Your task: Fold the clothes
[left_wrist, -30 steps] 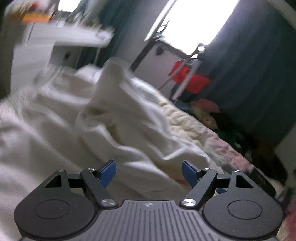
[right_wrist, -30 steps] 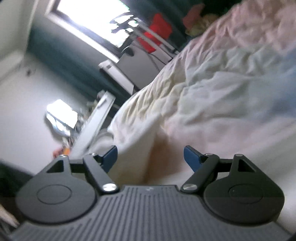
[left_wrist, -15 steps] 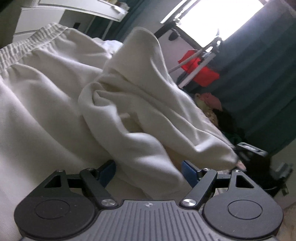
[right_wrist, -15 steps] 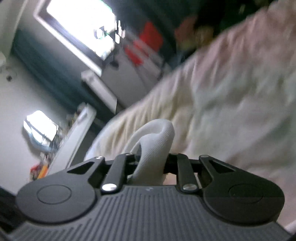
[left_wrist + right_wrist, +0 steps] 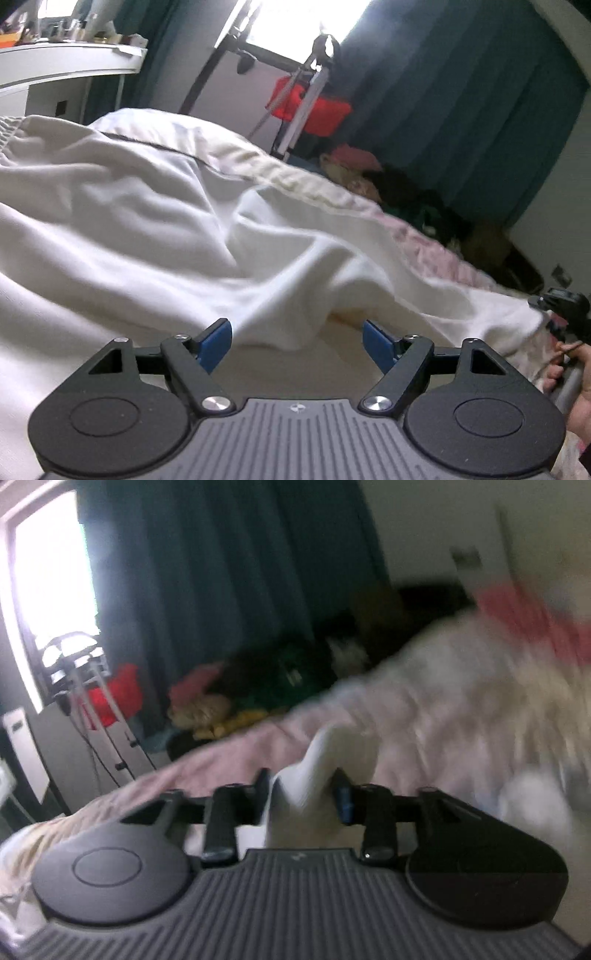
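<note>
Left wrist view: we see the left claw (image 5: 297,338) open at lower centre, nothing between its fingers; the white garment (image 5: 155,229) lies rumpled across the bed (image 5: 436,251), filling the left and middle of the frame.
Right wrist view: we see the right claw (image 5: 303,795) at lower centre, jaws opening, a white fold of the garment between them; the view is blurred.

R wrist view motion-blurred: bed cover (image 5: 424,716) smeared, white garment (image 5: 314,775) hides the pad contact (jaws opening), and person's hand (image 5: 576,384) cut by frame edge in L view.
</note>
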The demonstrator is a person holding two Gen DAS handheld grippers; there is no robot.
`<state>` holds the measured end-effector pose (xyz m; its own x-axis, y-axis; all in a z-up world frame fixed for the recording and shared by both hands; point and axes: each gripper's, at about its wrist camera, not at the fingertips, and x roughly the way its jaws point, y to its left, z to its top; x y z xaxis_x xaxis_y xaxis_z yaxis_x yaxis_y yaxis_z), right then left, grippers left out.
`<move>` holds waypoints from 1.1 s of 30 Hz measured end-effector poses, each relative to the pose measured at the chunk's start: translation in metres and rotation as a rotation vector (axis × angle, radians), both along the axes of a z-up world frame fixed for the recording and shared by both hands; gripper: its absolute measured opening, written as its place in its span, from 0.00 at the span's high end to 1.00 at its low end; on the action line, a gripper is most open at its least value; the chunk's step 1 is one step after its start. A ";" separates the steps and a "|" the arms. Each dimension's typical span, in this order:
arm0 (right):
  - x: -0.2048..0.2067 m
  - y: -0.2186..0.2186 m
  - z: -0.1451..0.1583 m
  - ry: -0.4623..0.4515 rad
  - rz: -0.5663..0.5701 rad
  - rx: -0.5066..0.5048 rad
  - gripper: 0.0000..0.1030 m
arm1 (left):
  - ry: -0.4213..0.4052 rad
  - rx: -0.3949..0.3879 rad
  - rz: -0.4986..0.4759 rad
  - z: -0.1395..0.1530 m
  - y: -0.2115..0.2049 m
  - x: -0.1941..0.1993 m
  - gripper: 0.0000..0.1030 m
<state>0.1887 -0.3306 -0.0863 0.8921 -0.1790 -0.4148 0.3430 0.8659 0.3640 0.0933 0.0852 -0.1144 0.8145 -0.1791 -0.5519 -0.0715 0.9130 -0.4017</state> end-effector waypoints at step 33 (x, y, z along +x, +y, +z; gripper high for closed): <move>-0.010 -0.095 -0.095 -0.166 0.012 0.864 0.40 | 0.091 0.086 0.021 -0.012 -0.027 -0.008 0.22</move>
